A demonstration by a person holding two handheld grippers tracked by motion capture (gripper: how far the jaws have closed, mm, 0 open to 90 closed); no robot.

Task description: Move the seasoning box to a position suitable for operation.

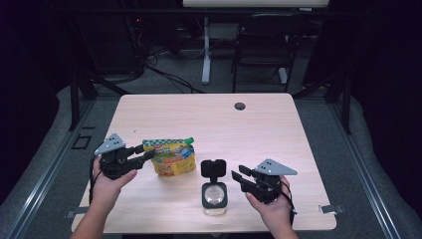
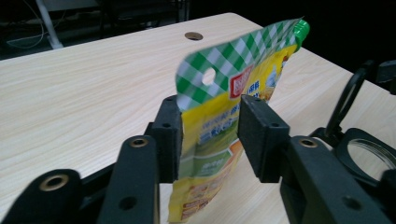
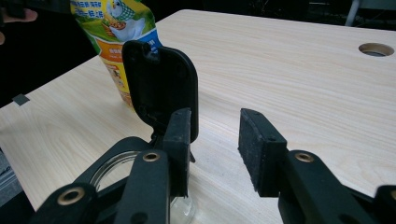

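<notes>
A yellow and green spouted pouch (image 1: 171,158) stands on the wooden table (image 1: 259,134), left of centre. My left gripper (image 1: 145,152) reaches it from the left. In the left gripper view the pouch (image 2: 219,116) fills the gap of this gripper (image 2: 210,135), with both pads against its sides below the checked top. A glass jar (image 1: 215,198) with its black flip lid (image 1: 213,169) raised stands near the front edge. My right gripper (image 1: 239,177) is just right of the jar, open, nothing between its pads (image 3: 259,144). The lid (image 3: 161,88) rises behind its left jaw.
A round cable hole (image 1: 240,106) lies at the table's far side. Beyond the table stand a dark chair (image 1: 263,45) and a white desk leg (image 1: 206,55), with cables on the floor. Bare tabletop stretches to the far and right sides.
</notes>
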